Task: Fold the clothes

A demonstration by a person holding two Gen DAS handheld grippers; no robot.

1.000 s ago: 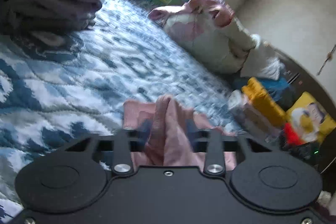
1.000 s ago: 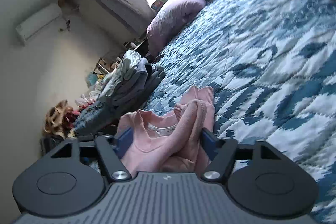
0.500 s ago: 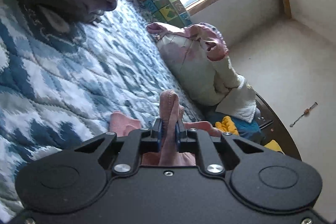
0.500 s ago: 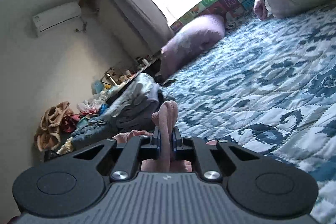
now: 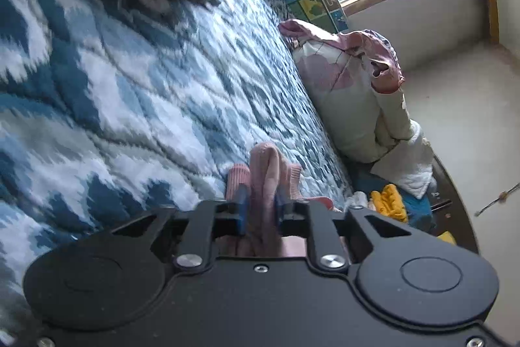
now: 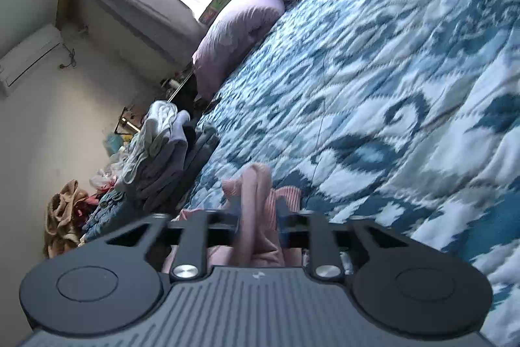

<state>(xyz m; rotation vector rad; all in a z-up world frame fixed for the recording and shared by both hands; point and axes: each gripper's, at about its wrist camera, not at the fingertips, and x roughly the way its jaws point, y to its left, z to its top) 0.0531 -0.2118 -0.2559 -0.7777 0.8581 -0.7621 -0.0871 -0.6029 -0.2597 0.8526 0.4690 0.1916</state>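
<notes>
The left tongs (image 5: 260, 207) have a bunched fold of the pink garment (image 5: 265, 165) between their blue pads, their jaws having just been opening and now narrowly parted around the cloth. The right tongs (image 6: 260, 217) likewise stand around another fold of the same pink garment (image 6: 256, 187), their jaws also just opened a little. The garment lies at the near edge of the bed, on the blue-and-white quilt (image 6: 373, 93). Farther off sit a stack of folded grey clothes (image 6: 162, 152) and a lilac pillow (image 6: 237, 31).
</notes>
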